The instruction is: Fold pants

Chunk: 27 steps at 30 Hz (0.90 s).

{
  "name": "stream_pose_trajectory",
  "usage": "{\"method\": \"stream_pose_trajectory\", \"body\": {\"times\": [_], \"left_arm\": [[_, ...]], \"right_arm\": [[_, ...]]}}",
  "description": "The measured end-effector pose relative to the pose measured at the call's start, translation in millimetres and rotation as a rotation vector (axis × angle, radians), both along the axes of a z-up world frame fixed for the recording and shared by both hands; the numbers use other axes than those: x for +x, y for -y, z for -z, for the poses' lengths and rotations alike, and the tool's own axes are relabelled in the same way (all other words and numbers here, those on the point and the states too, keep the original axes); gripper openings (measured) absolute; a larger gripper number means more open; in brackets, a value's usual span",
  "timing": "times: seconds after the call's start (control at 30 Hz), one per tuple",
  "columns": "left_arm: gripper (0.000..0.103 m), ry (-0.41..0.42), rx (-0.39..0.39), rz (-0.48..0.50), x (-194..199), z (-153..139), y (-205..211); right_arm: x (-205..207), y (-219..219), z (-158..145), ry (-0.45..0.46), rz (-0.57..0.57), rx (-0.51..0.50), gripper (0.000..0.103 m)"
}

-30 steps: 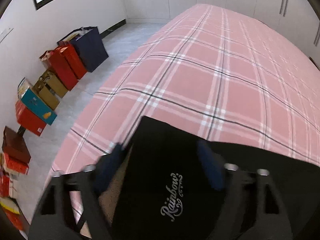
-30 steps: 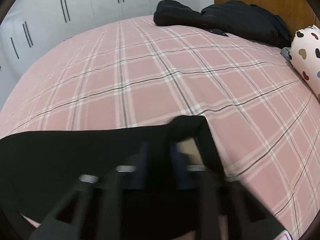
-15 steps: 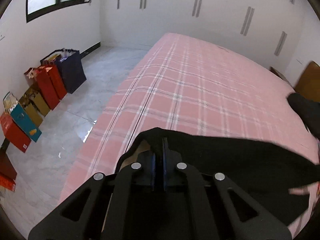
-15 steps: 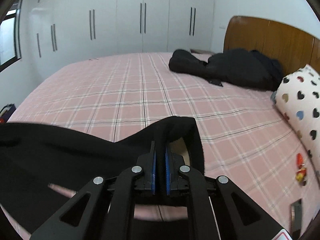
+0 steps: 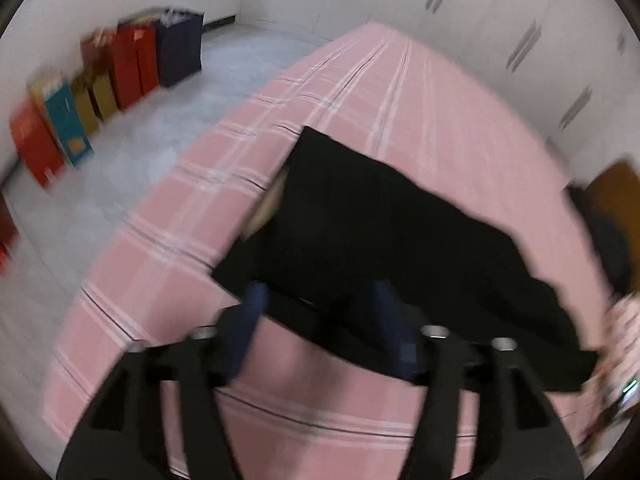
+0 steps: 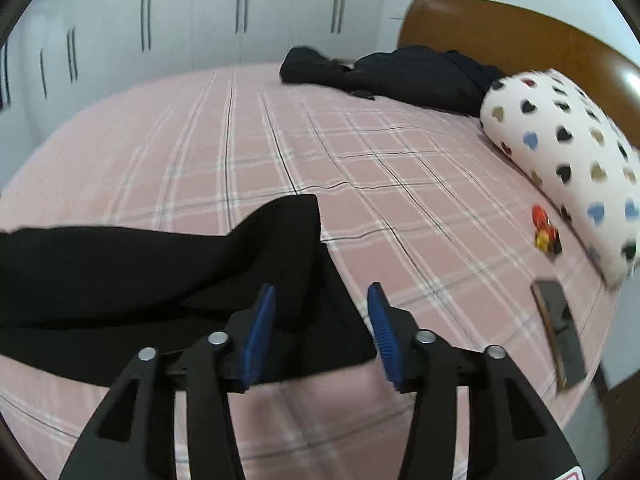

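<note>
Both tools, left tool (image 5: 316, 300) and right tool (image 6: 322, 308), had just been opening, releasing the black pants (image 5: 380, 232) on the pink plaid bed (image 6: 200, 152). Only the left view showed paper bags (image 5: 132, 60); only the right showed a heart-print pillow (image 6: 560, 152) near the pants.

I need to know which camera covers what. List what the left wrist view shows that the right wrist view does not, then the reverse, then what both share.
Only the left wrist view: the floor beside the bed, a row of bags along the wall, and the open left gripper.

Only the right wrist view: the headboard, a heart-print pillow, a dark pile of clothing, a small red toy, a phone, and the open right gripper.

Both: the black pants lying on the pink bed, and white cupboards.
</note>
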<state>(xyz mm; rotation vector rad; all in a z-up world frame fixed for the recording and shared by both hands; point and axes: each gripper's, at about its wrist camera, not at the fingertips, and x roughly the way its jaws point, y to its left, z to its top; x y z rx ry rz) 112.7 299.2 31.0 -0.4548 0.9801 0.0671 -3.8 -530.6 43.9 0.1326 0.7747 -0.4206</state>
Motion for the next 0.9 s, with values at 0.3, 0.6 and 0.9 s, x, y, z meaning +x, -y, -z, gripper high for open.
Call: {"method": "stream_pose_trajectory", "body": {"times": [0.3,0.6,0.9], "left_arm": [[0.064,-0.142,-0.216,-0.109,45,36,18],[0.006,-0.120,-0.190,-0.084,11,8,-5],[0.007,-0.178,-0.145,-0.107,10,35,-7]], "right_arm": [[-26,-53,6,0.043,-0.048,0.193,0.059],[-29,-48,12,0.064,-0.009,0.363,0.061],[60,-24,25,-0.035,0.090,0.470,0.061]]}}
